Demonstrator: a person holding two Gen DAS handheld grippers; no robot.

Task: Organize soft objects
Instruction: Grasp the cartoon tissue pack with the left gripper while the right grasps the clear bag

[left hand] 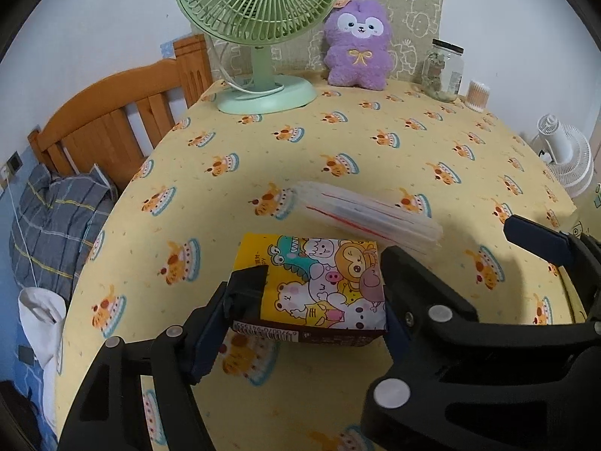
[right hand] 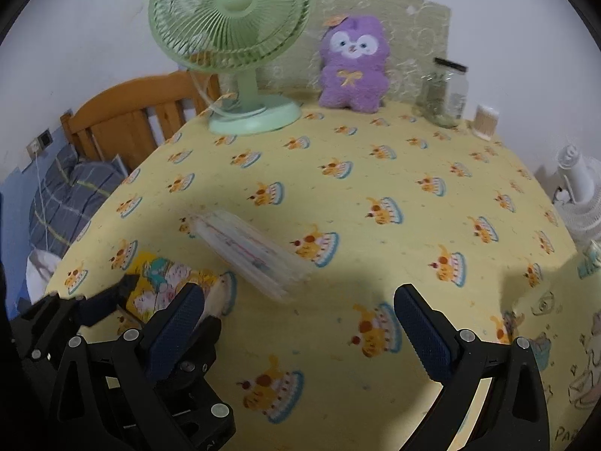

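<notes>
My left gripper point(left hand: 323, 274) is shut on a yellow cartoon-print tissue pack point(left hand: 323, 282) and holds it just above the yellow tablecloth; the pack also shows in the right wrist view point(right hand: 165, 289). A stack of clear plastic bags with red lines point(left hand: 368, 214) lies just beyond it, also seen in the right wrist view point(right hand: 248, 251). A purple plush toy point(left hand: 358, 43) sits upright at the table's far edge. My right gripper point(right hand: 300, 319) is open and empty above the cloth, to the right of the left gripper.
A green desk fan point(left hand: 259, 18) stands at the back left. A glass jar point(left hand: 443, 71) and a cotton-swab tub point(left hand: 477, 96) stand at the back right. A wooden headboard point(left hand: 112, 120) and bed lie left. A white fan point(left hand: 563, 154) stands off the table's right edge.
</notes>
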